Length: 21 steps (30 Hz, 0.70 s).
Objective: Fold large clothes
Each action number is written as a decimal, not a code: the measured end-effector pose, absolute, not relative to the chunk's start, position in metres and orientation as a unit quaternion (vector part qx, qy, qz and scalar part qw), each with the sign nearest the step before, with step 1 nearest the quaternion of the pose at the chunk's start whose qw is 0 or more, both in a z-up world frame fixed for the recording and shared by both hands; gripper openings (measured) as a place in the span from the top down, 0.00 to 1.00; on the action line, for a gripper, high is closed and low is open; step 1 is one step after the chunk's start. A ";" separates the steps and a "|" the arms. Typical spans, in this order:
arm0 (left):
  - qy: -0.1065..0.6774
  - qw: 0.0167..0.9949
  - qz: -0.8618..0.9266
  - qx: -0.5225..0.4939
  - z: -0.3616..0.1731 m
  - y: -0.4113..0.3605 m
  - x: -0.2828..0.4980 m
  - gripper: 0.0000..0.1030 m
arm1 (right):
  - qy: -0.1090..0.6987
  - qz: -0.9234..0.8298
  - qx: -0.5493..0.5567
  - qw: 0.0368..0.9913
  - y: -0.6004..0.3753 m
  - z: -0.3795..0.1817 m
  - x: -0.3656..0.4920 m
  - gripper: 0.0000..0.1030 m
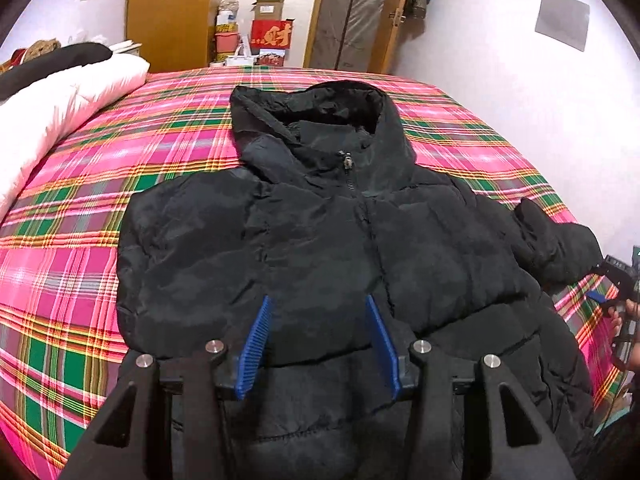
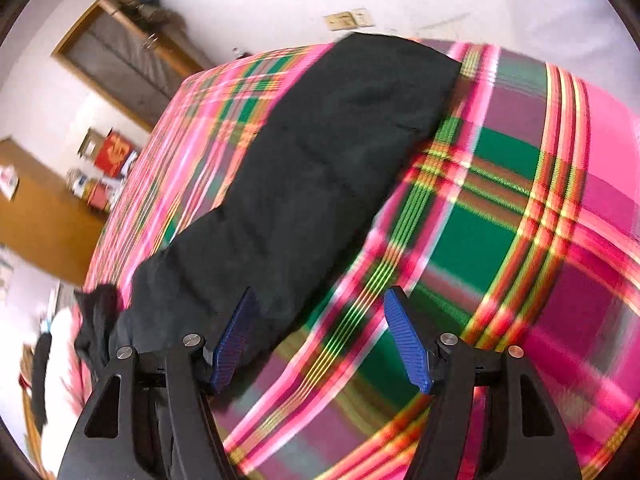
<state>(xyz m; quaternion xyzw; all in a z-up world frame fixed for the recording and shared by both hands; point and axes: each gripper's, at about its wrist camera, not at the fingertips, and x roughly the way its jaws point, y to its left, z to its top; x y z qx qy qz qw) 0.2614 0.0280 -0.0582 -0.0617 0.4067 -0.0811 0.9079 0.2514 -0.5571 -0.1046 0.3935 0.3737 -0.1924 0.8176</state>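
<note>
Black jacket (image 1: 320,240) spread front-up on plaid bedsheet (image 1: 80,208), zipped, hood (image 1: 320,120) at the far end, well ahead of left claw (image 1: 318,314). Left claw wide open, blue pads (image 1: 256,344) spread apart, holding nothing, hovering over the jacket's lower front, zipper line running just right of the right-hand pad. Beyond the claw to the left, one sleeve folded in over the chest; far to the right, other sleeve (image 1: 556,240) sticking out toward the bed's edge. White pillow (image 1: 64,108) far off to the left, boxes (image 1: 268,28) against the wall behind the hood.

Right claw (image 2: 320,300) also wide open and gripping nothing, view blurred. Sleeve (image 2: 320,168) stretching away ahead of it across the sheet (image 2: 500,220), near end lying beneath and just beside the left pad (image 2: 234,340); cannot tell whether touching. Right pad over bare plaid. Same claw (image 1: 612,292) seen from the left camera at far right, near the sleeve's cuff.
</note>
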 end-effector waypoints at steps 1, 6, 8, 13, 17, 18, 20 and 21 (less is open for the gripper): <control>0.409 0.906 -0.080 -0.068 -0.059 0.031 0.262 0.51 | 0.370 -0.193 0.394 0.819 -0.561 -0.107 0.254 0.35; 0.419 0.902 -0.058 -0.085 -0.068 0.043 0.269 0.51 | 0.336 -0.181 0.386 0.840 -0.580 -0.109 0.270 0.35; 0.425 0.900 -0.045 -0.087 -0.072 0.048 0.272 0.51 | 0.329 -0.177 0.382 0.845 -0.585 -0.110 0.280 0.35; 0.437 0.893 -0.031 -0.102 -0.081 0.057 0.278 0.51 | 0.325 -0.197 0.386 0.840 -0.595 -0.104 0.287 0.81; 0.436 0.894 -0.029 -0.101 -0.081 0.058 0.279 0.51 | 0.301 -0.178 0.390 0.852 -0.586 -0.076 0.283 0.90; 0.435 0.894 -0.029 -0.101 -0.080 0.058 0.280 0.51 | 0.290 -0.164 0.387 0.860 -0.579 -0.063 0.281 0.90; 0.431 0.897 -0.027 -0.098 -0.077 0.059 0.279 0.51 | 0.274 -0.139 0.370 0.877 -0.558 -0.037 0.276 0.91; 0.429 0.898 -0.025 -0.097 -0.075 0.060 0.278 0.51 | 0.267 -0.122 0.352 0.889 -0.541 -0.019 0.276 0.91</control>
